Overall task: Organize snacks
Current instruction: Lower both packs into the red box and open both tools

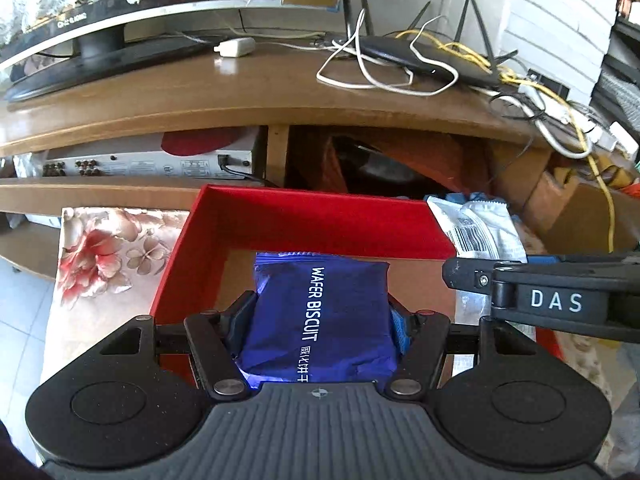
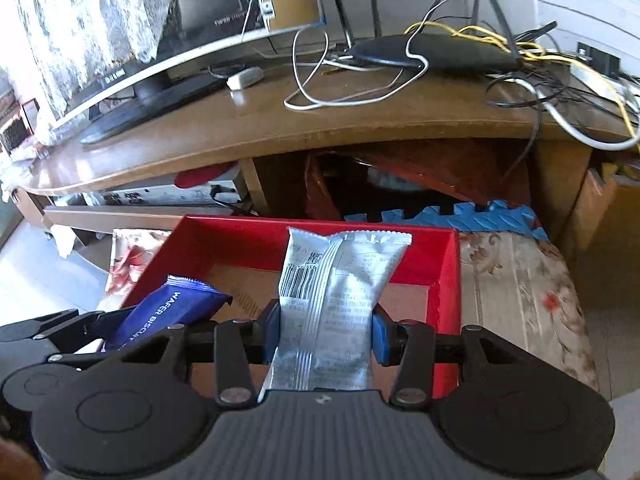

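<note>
1. The left gripper point(image 1: 322, 320) is closing its two fingers on the blue wafer biscuit pack point(image 1: 320, 320), holding it above the near part of the red box point(image 1: 304, 216).
2. The right gripper point(image 2: 325, 330) is clamping the silver snack pack point(image 2: 332, 284) over the same box, just to the right of the blue pack.
3. The box is sitting on a flowered cloth point(image 1: 104, 248), near a wooden TV stand point(image 1: 240, 96).

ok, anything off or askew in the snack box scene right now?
Nothing spilled or damaged. Both packets are clamped over the red box: blue wafer biscuit packet in the left gripper, silver packet in the right gripper. Only oddity: tangled cables beside the router.
</note>
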Available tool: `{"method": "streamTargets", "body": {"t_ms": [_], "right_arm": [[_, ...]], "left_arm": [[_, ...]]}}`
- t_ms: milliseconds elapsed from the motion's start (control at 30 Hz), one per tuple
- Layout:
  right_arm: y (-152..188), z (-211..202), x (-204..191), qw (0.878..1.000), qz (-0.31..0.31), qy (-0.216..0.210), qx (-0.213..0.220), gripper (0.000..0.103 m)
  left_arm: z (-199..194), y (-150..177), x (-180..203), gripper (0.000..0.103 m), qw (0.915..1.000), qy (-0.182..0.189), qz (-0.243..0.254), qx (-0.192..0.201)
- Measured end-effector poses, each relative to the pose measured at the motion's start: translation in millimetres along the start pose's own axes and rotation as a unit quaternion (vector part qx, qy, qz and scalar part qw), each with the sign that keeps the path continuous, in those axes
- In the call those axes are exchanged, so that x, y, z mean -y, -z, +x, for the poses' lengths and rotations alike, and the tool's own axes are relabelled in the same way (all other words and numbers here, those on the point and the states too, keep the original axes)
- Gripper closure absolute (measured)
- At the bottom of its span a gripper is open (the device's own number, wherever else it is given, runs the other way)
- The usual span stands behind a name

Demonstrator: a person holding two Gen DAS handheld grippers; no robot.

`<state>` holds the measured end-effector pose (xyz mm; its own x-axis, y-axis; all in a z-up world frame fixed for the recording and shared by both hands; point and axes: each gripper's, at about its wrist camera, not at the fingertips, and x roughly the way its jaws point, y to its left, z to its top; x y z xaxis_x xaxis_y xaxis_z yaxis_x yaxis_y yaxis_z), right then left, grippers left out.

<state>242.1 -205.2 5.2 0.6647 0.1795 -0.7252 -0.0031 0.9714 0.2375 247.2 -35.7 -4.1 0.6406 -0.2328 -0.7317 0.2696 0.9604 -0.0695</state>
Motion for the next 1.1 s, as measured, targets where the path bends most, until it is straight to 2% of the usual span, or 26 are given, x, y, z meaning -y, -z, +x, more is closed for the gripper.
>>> {"method": "streamTargets", "body": {"t_ms": [267,333,433,633,1100], "right_arm": [[-0.5,41.6,7.3,1.0,-0.007,0.003,-0.03,0.066],[1.2,50.8,7.9,0.999,-0.005,-0.002,-0.044,0.065],[3.2,52.8,5.9,0.999,-0.011,-0.006,-0.049,0.064],[3.1,39.6,-0.6,0.999,-0.02,-0.006,-0.033,0.055],[11.3,-16.2,-18.0,0.998,-0.056,0.012,0.011,0.052]], "left_arm": [[28.8,7.3,-4.9,0.031,0.9995,-0.019,-0.007,-0.023],[30.9,9.5,-5.3,0.028,0.9994,-0.022,-0.005,-0.028],[28.2,9.2,-3.7,0.017,0.9993,-0.028,0.002,-0.024],[16.4,7.5,-3.0,0.016,0.9994,-0.029,0.004,-0.016],[-32.4,15.7,5.1,0.014,0.9995,-0.025,0.02,0.009]]}}
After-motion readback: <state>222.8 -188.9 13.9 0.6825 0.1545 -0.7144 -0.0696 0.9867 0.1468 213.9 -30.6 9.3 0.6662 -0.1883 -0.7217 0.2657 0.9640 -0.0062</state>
